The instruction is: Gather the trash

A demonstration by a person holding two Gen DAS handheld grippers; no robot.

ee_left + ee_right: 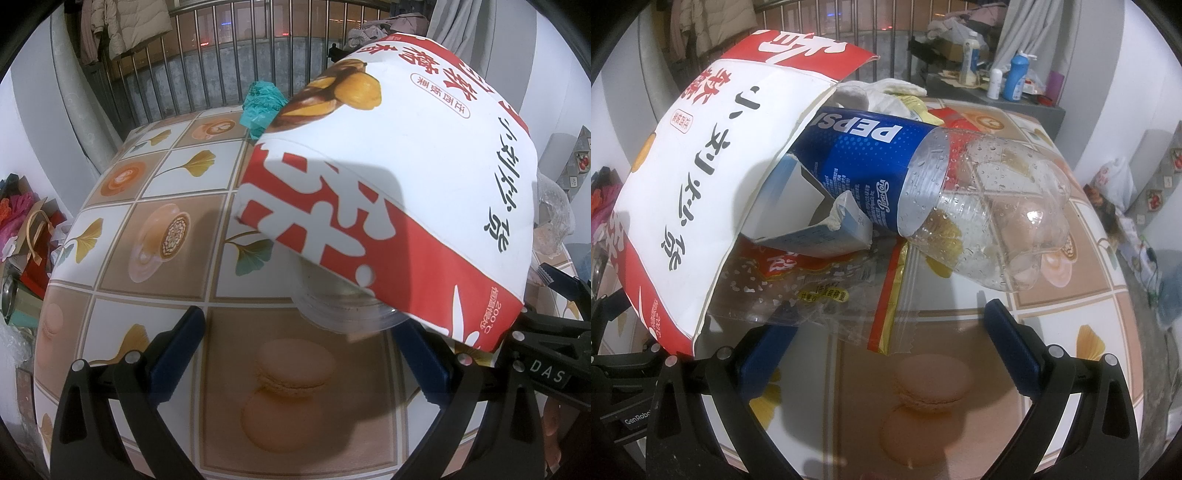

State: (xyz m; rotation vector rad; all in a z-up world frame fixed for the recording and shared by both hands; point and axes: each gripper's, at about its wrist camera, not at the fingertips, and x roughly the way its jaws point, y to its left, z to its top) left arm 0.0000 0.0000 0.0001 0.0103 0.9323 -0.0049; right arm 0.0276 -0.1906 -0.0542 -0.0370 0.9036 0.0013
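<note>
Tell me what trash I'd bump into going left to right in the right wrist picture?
Red-and-white paper bag → torn pale-blue cardboard carton → clear plastic Pepsi bottle with blue label.

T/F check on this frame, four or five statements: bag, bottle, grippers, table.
1. The Pepsi bottle lies on its side, base outward from the paper bag. True.
2. The right gripper is shut on the bottle. False: its jaws are spread, holding nothing.
3. A torn blue and white carton sits at the bag's mouth. True.
4. The left gripper is shut on the bag. False: it is open, the bag above it.
5. The table is plain white. False: it shows coffee, leaf and macaron tiles.
</note>
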